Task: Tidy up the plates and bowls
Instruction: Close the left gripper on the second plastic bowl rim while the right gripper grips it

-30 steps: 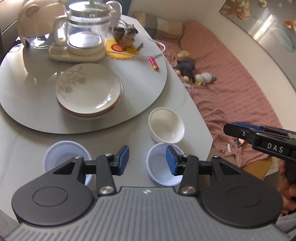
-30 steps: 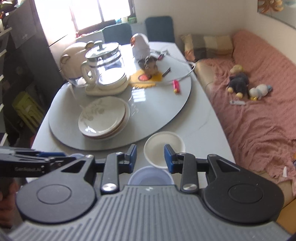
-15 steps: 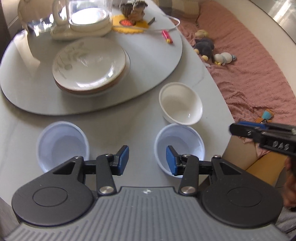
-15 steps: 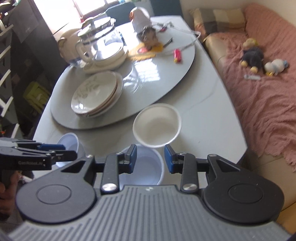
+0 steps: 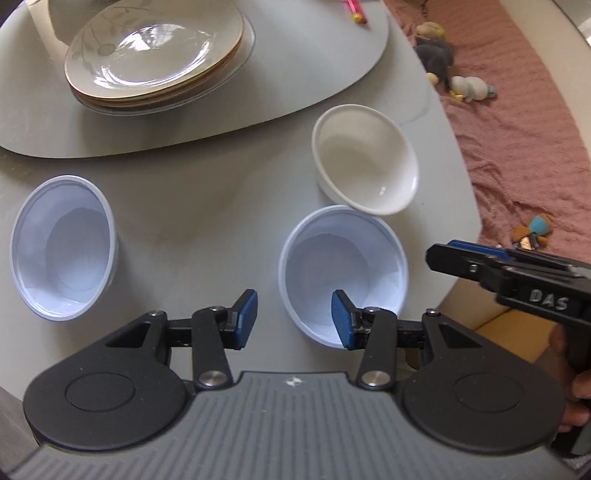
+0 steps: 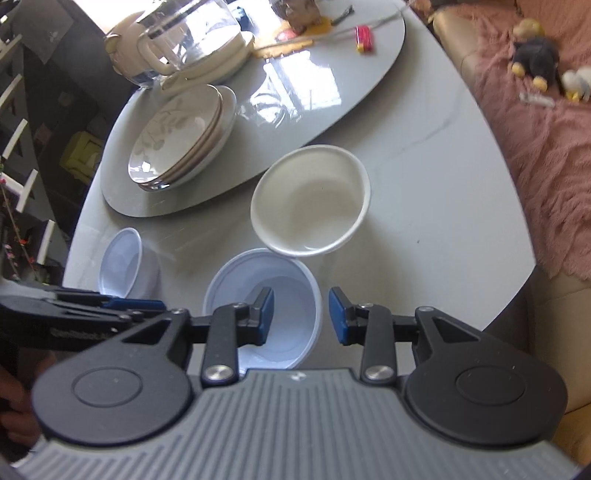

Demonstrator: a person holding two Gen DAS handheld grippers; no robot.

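Observation:
A stack of leaf-patterned plates (image 5: 155,55) (image 6: 181,136) sits on the grey turntable (image 5: 295,81). A white ceramic bowl (image 5: 365,166) (image 6: 310,199) stands on the table near its right edge. Two pale blue plastic bowls stand in front: one (image 5: 343,273) (image 6: 273,306) right by the white bowl, one (image 5: 62,247) (image 6: 122,262) further left. My left gripper (image 5: 293,319) is open and empty, its right pad over the near blue bowl's rim. My right gripper (image 6: 299,315) is open and empty, astride that bowl's right rim; it also shows in the left wrist view (image 5: 517,273).
A glass kettle on a cream base (image 6: 192,48), a red lighter (image 6: 364,37) and a yellow mat with a small figure (image 6: 295,22) stand at the back of the turntable. A pink-covered sofa (image 6: 546,147) with soft toys (image 6: 535,59) lies beyond the table's right edge.
Both grippers have come down and forward towards the near blue bowl. The bowls and plates now look larger and closer. Both grippers stay open.

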